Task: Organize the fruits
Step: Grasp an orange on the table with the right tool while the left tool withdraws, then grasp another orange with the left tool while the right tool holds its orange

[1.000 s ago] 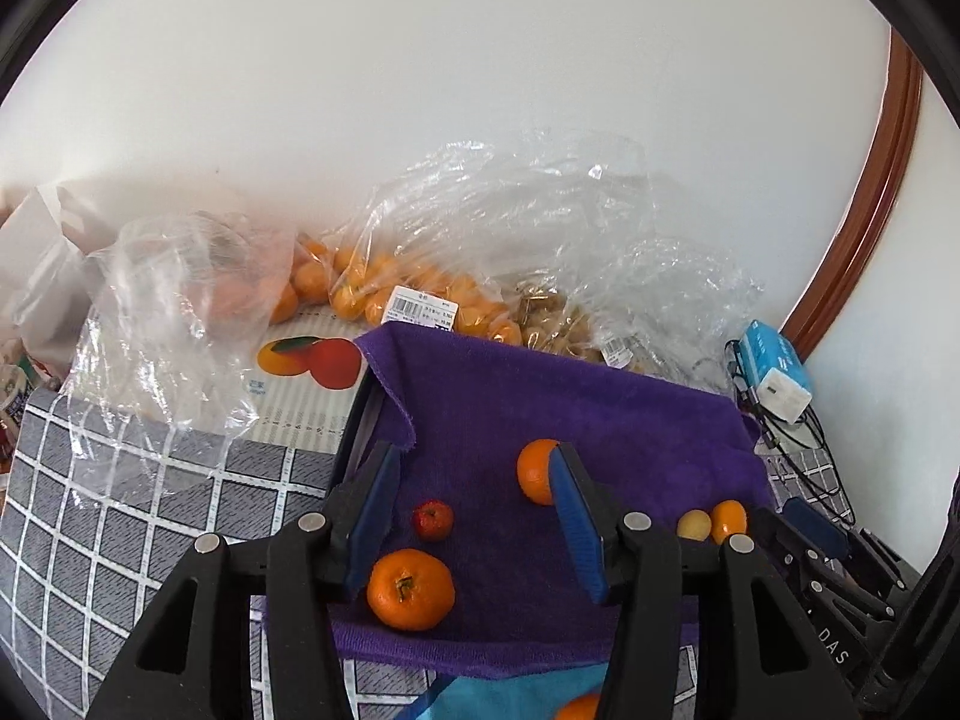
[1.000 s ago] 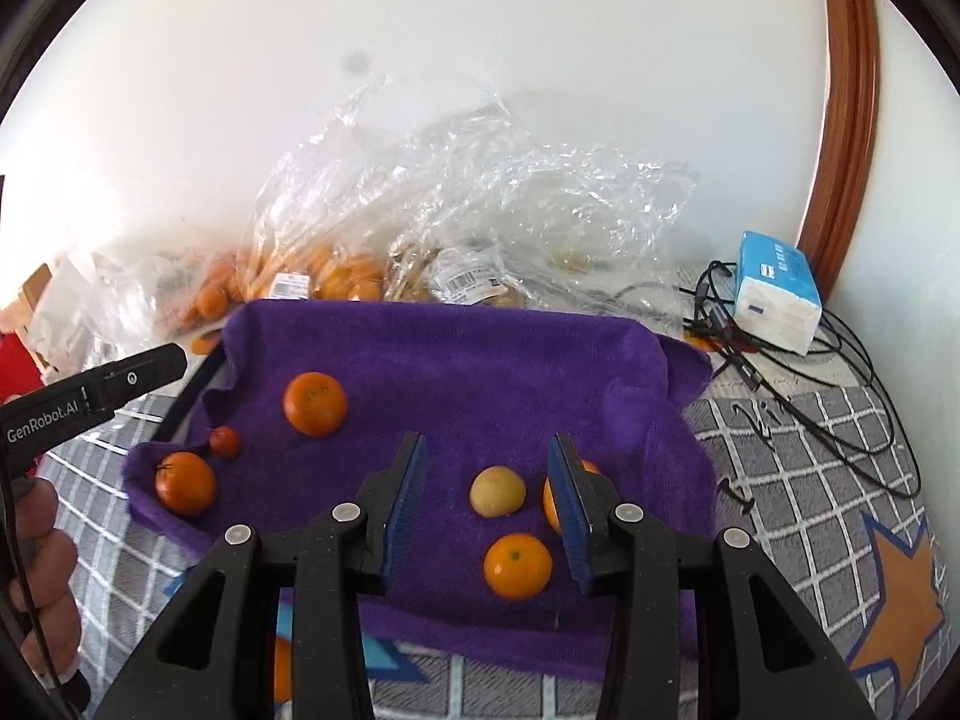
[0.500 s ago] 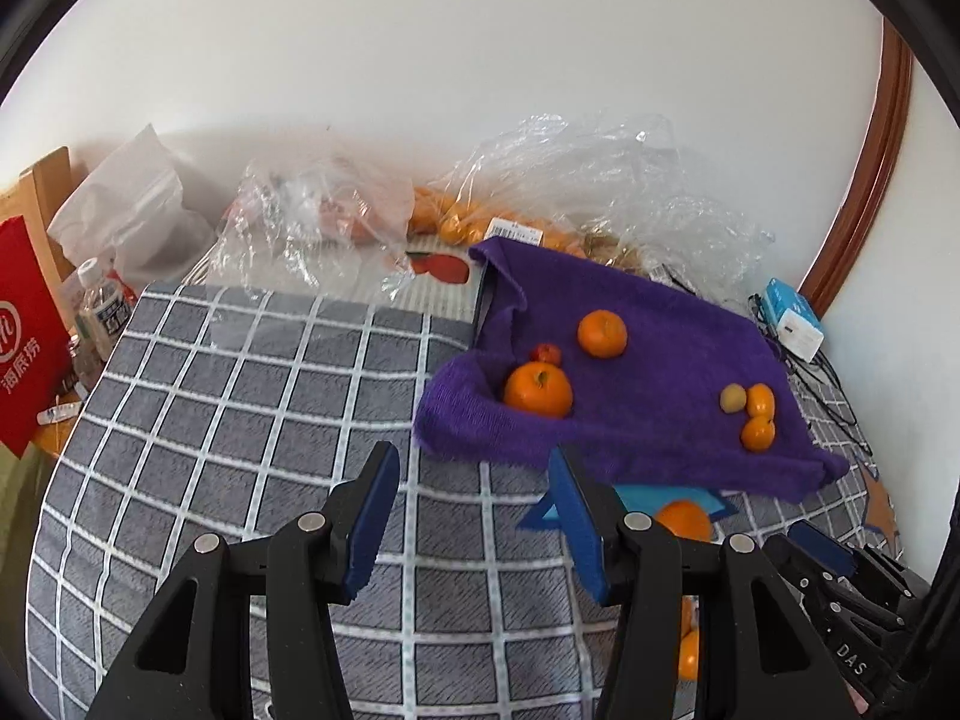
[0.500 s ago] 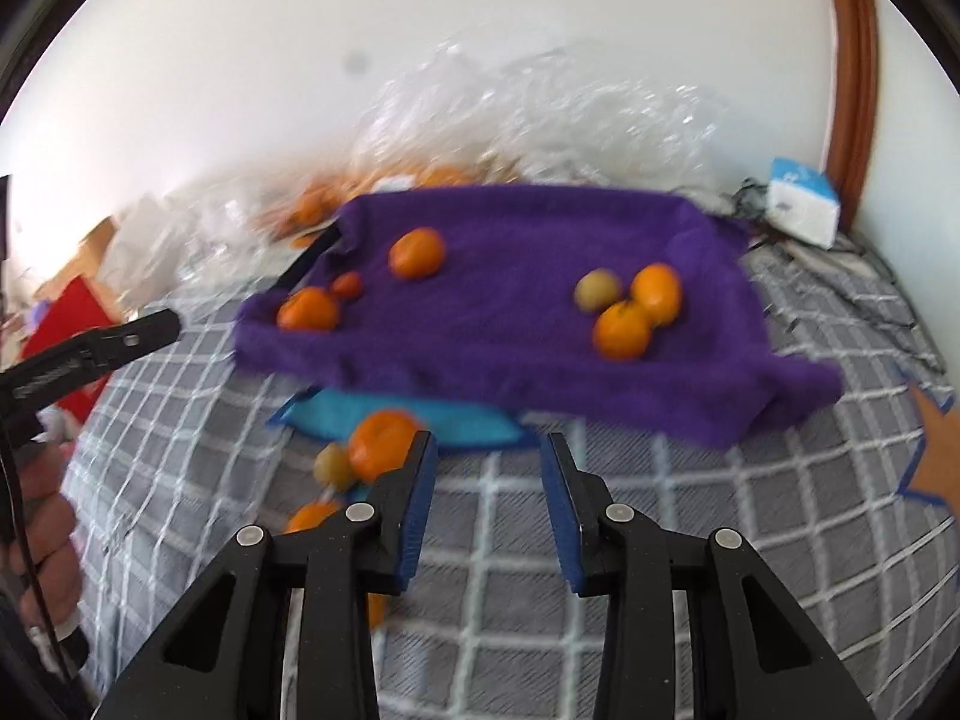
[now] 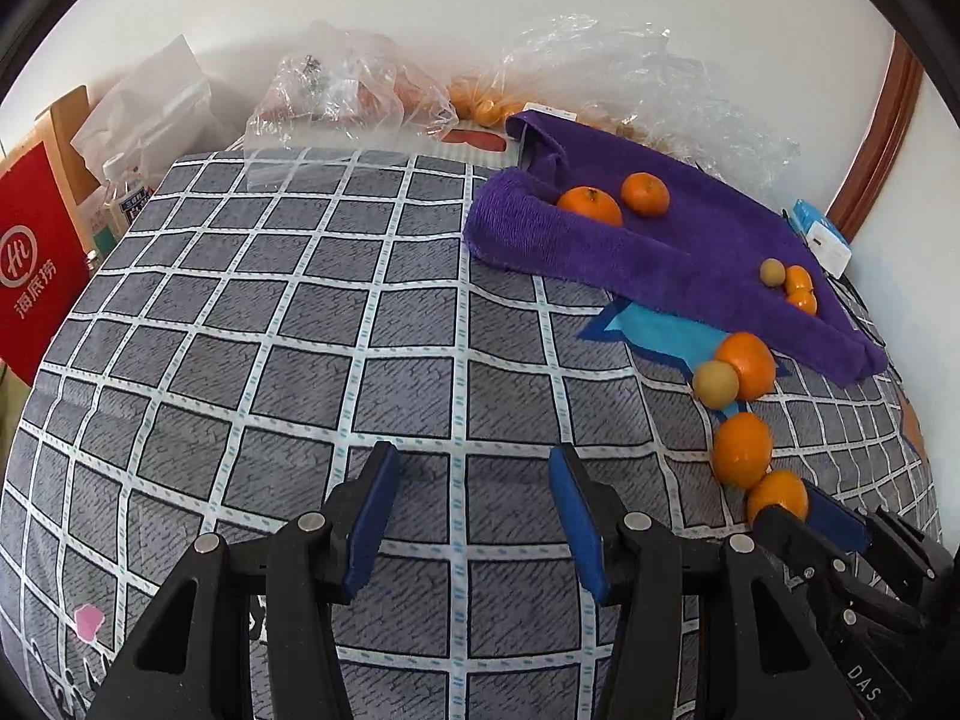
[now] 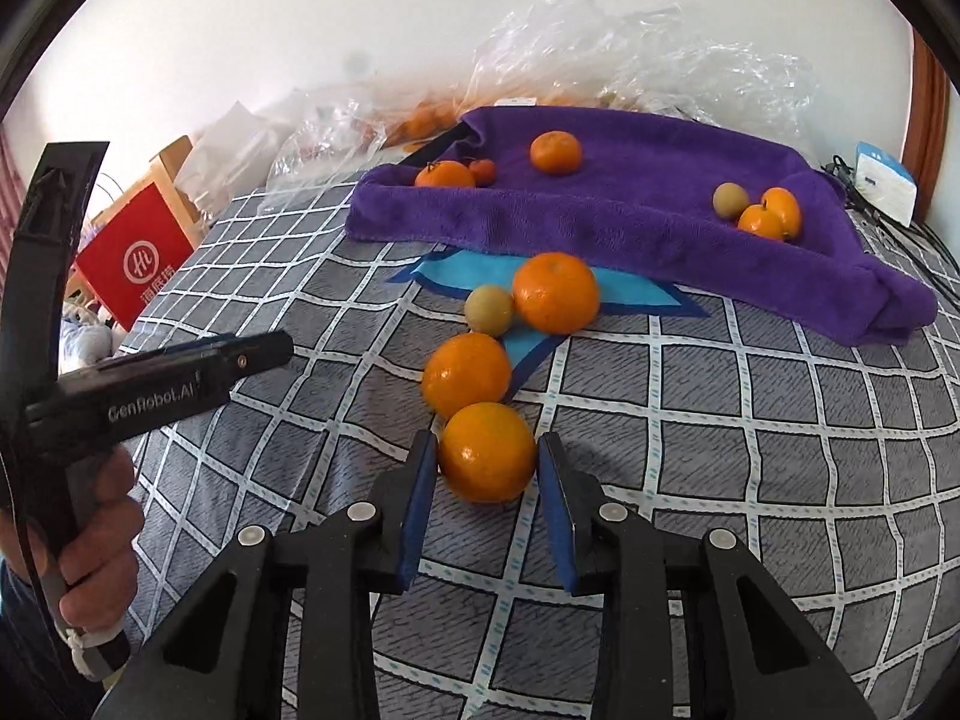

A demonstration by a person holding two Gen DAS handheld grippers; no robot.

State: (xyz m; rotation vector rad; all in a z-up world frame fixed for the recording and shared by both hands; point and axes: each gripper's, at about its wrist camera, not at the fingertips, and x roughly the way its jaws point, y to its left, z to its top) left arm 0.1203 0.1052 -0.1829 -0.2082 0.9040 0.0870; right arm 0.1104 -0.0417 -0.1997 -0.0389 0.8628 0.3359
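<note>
A purple towel (image 6: pixel 630 210) (image 5: pixel 660 240) lies at the back of the checked cloth and carries several mandarins, a small red fruit (image 6: pixel 483 170) and a tan round fruit (image 6: pixel 730 200). In front of it on the cloth lie a tan fruit (image 6: pixel 489 310) and three mandarins in a row. The nearest mandarin (image 6: pixel 486 450) (image 5: pixel 777 495) rests on the cloth between the fingers of my right gripper (image 6: pixel 487 441). Its jaws are closing: the left pad touches the peel and a sliver of gap shows at the right pad. My left gripper (image 5: pixel 471 453) is open and holds nothing, low over bare cloth to the left.
Clear plastic bags (image 5: pixel 630 78) holding more fruit line the wall behind the towel. A red bag (image 5: pixel 36 264) and white bags stand at the left edge. A tissue pack (image 6: pixel 885 180) and cables lie at the right. A hand (image 6: pixel 96 540) holds the left gripper.
Both grippers have pulled back from the towel and dropped toward the checked cloth. The right jaws have narrowed around a mandarin lying in front of the towel. The left jaws kept their width.
</note>
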